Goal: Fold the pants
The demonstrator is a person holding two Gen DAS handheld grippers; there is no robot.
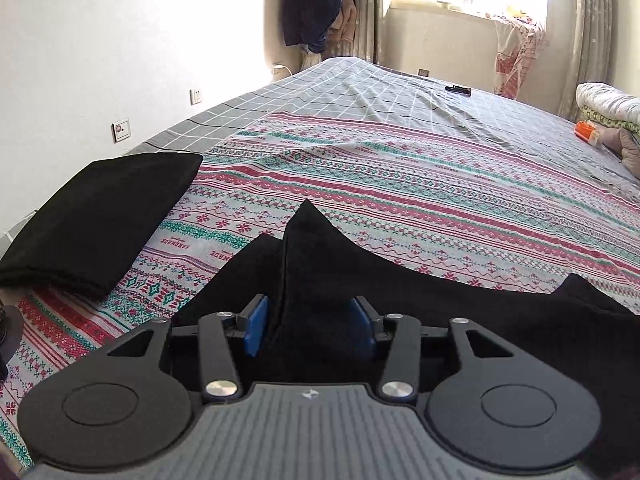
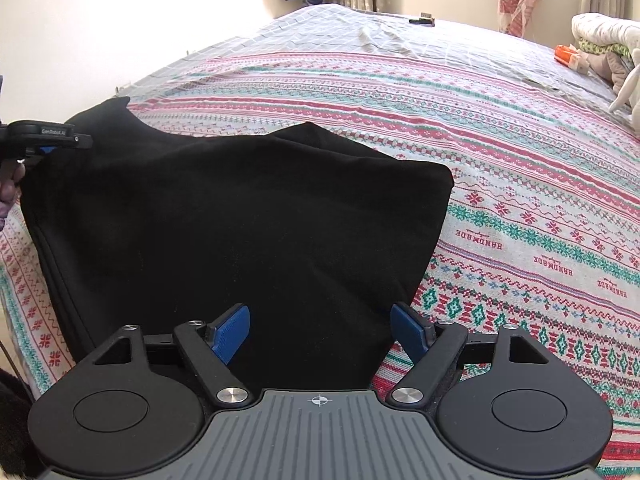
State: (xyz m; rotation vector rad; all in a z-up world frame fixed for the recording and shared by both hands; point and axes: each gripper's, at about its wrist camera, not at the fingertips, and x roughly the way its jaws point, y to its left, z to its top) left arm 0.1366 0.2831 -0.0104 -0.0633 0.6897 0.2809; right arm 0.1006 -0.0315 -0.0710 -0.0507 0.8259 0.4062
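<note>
Black pants [image 2: 240,216] lie partly folded on the patterned bedspread [image 2: 520,184]. In the left wrist view the pants [image 1: 316,264] rise in a peak between the blue pads of my left gripper [image 1: 310,326], which is shut on the cloth. My right gripper [image 2: 320,334] is open, its blue pads wide apart, with the near edge of the pants lying between them. The left gripper also shows in the right wrist view [image 2: 52,140] at the pants' far left corner.
A separate folded black garment [image 1: 100,216] lies at the left on the bedspread. A grey checked sheet [image 1: 360,84] covers the far bed, with a small dark object [image 1: 458,89] on it. Folded quilts [image 1: 612,108] and an orange item [image 1: 585,130] sit at the right. A wall runs along the left.
</note>
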